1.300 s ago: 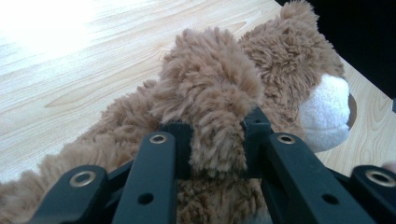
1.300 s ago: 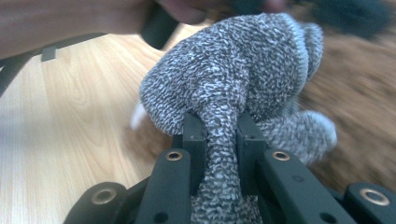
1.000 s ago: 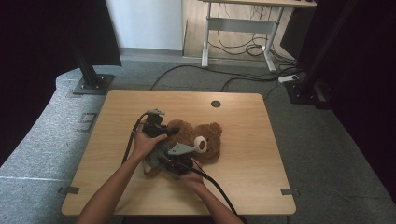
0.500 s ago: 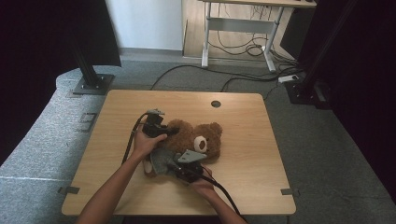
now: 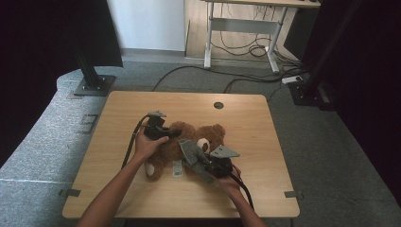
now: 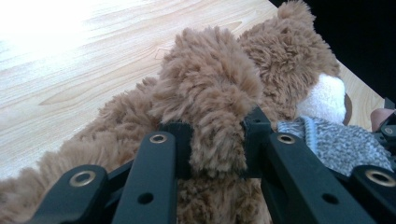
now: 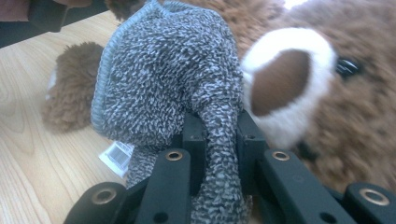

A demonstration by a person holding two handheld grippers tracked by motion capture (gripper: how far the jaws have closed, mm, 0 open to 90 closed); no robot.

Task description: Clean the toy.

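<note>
A brown teddy bear [image 5: 182,142] lies on the wooden table [image 5: 246,123]. In the left gripper view my left gripper [image 6: 215,144] is shut on one fuzzy brown limb of the bear [image 6: 210,88]; from above, this gripper [image 5: 171,134] sits at the bear's left side. My right gripper [image 7: 217,140] is shut on a sleeve of the grey knit garment [image 7: 163,79], close to the bear's white muzzle [image 7: 280,84]. In the high view the right gripper [image 5: 201,161] holds the garment [image 5: 189,150] just below the bear's head.
A white label [image 5: 177,168] lies by the bear's lower side and appears under the garment as the label [image 7: 116,156]. A round cable hole [image 5: 218,105] sits near the table's far edge. Black stands, cables and a desk frame stand on the floor beyond.
My right gripper has moved to the right along the table's near side, drawing the grey garment with it. The left gripper has kept still on the bear's limb.
</note>
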